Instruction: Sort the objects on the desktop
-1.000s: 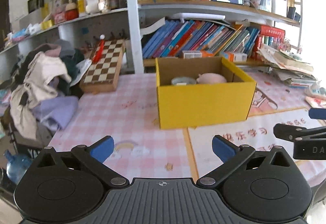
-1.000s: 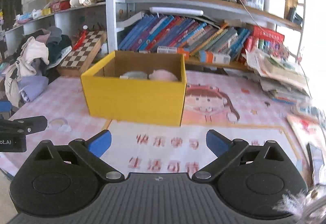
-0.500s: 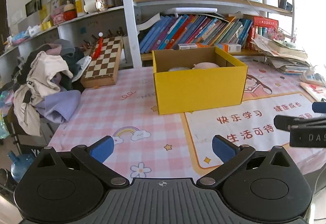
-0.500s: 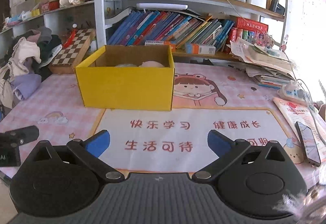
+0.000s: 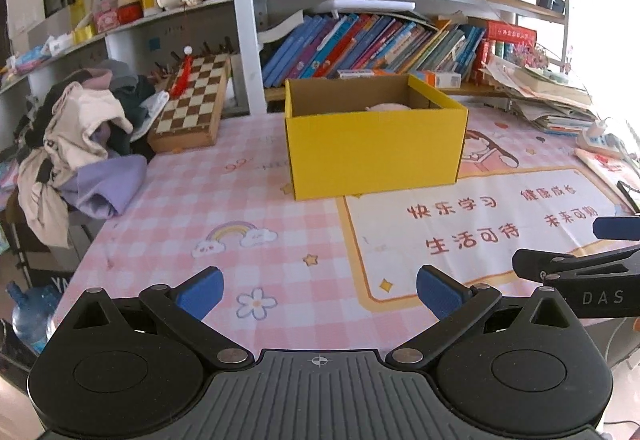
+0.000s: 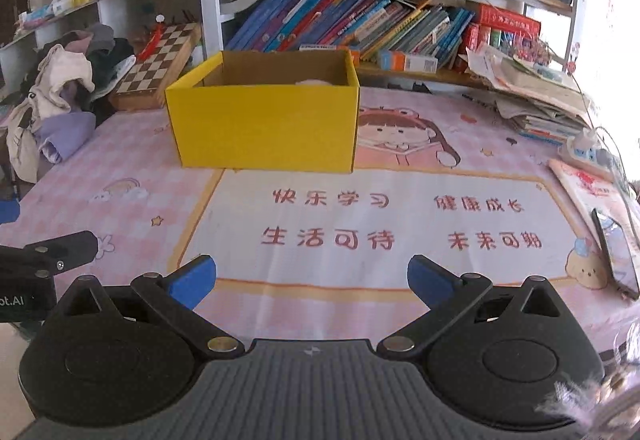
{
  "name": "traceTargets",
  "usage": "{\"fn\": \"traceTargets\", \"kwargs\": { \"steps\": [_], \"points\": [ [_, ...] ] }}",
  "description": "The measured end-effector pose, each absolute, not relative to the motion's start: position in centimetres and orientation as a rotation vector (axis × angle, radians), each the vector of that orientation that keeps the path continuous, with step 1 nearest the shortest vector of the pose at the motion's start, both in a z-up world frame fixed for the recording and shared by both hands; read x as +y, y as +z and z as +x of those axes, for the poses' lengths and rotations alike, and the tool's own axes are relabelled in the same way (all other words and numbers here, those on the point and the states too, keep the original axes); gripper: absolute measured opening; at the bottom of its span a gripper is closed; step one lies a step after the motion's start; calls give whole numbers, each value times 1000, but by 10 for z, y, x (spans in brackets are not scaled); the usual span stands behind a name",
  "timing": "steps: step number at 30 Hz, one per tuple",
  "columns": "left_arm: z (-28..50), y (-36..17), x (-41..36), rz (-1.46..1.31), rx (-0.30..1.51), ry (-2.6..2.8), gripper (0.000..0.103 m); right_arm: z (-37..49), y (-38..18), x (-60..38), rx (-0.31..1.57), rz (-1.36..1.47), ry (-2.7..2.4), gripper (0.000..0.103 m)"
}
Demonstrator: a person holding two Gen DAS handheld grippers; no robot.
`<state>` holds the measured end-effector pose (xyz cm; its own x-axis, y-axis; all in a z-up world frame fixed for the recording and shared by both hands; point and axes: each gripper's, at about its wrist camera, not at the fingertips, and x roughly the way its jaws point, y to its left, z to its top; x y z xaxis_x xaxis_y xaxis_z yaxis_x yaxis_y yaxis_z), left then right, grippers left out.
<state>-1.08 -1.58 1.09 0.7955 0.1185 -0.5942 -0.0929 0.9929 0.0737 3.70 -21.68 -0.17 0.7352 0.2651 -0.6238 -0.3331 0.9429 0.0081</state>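
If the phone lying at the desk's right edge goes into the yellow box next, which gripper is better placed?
Right, probably. The phone lies just right of the open right gripper; the left gripper, also open and empty, sits further left.

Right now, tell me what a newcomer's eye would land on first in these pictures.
The bright yellow box stands open-topped in the middle of the pink cartoon table mat, with something pale pink just visible inside. Behind it runs a row of leaning colourful books on the shelf, and a chessboard leans beside a heap of clothes at the table's left edge.
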Motion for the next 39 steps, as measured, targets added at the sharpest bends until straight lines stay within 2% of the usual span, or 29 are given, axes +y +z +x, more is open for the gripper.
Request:
{"fn": "traceTargets", "kwargs": {
  "steps": [39],
  "points": [
    [-9,1,-28,51,717,95,103,37,-11,-215,751,-136,332,103]
  ]
}}
